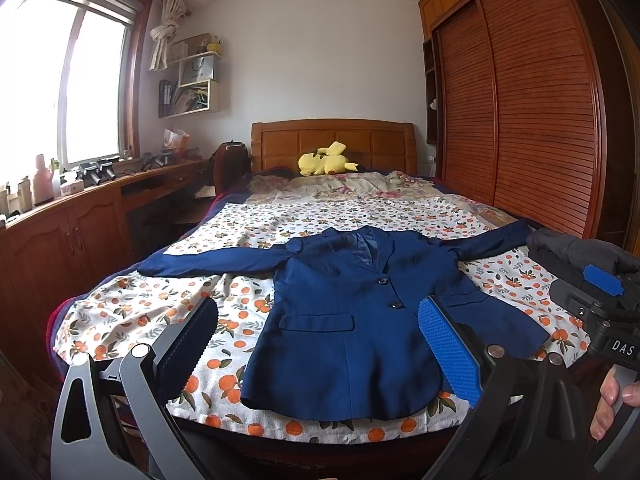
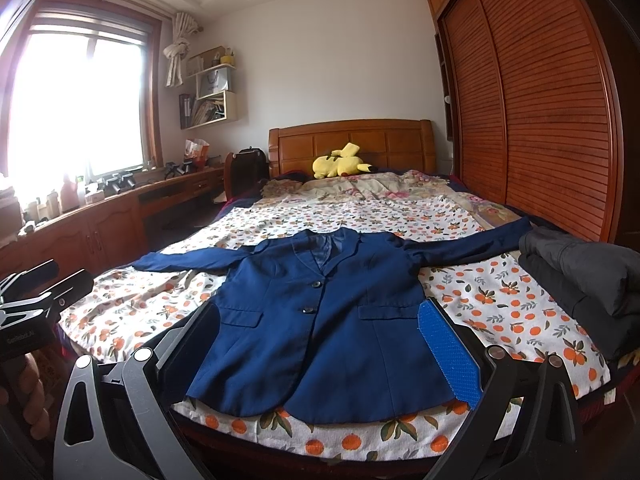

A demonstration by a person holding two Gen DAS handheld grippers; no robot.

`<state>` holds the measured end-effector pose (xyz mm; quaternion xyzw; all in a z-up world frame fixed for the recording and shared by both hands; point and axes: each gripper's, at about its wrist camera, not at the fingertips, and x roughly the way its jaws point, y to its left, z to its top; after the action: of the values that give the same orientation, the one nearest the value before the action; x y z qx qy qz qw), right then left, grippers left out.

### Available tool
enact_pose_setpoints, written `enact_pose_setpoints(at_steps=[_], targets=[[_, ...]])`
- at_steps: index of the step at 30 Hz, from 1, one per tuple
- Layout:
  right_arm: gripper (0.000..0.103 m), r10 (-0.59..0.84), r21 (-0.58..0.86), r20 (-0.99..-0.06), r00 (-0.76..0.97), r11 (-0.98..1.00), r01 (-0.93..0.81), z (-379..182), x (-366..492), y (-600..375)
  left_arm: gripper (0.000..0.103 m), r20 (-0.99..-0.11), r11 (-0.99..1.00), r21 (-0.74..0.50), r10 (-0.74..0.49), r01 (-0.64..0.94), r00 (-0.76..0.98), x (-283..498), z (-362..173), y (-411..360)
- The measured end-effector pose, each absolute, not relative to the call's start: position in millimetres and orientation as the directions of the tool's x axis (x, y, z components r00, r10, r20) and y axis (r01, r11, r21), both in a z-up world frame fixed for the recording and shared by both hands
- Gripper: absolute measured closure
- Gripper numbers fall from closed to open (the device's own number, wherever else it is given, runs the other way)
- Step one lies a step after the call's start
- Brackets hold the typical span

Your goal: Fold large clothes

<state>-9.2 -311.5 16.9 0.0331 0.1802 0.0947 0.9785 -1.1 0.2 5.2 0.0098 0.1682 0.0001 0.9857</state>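
A navy blue blazer [image 1: 352, 320] lies flat and face up on the bed, both sleeves spread out sideways, two buttons fastened; it also shows in the right wrist view [image 2: 320, 320]. My left gripper [image 1: 320, 344] is open and empty, held above the foot of the bed in front of the blazer's hem. My right gripper [image 2: 320, 344] is open and empty, also before the hem. The right gripper's body shows at the right edge of the left wrist view [image 1: 600, 304], and the left gripper's body shows at the left edge of the right wrist view [image 2: 36, 300].
The bed has an orange-print sheet [image 1: 168, 312]. A folded dark grey garment [image 2: 588, 276] lies at its right edge near the blazer's sleeve. A yellow plush toy [image 1: 326, 160] rests by the headboard. A wooden wardrobe [image 1: 520, 100] stands right, a desk [image 1: 80, 208] left.
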Motion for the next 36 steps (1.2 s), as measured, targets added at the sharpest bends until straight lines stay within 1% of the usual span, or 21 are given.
enact_pose_setpoints(at_steps=[24, 25, 36], targets=[[0.007, 0.197, 0.099, -0.345, 0.918, 0.98, -0.174, 18.7, -9.4, -311.8, 0.002, -0.327, 1.0, 0.023, 0.001, 0.006, 0.945, -3.7, 16.1, -4.3], [0.007, 0.198, 0.099, -0.345, 0.917, 0.98, -0.174, 18.9, -9.3, -312.2, 0.002, -0.326, 1.0, 0.026, -0.001, 0.01, 0.945, -2.1, 8.9, -1.7], [0.007, 0.197, 0.097, -0.345, 0.918, 0.98, -0.174, 18.2, -9.7, -312.1, 0.002, -0.325, 1.0, 0.029, -0.002, 0.012, 0.946, -4.4, 8.2, -2.3]])
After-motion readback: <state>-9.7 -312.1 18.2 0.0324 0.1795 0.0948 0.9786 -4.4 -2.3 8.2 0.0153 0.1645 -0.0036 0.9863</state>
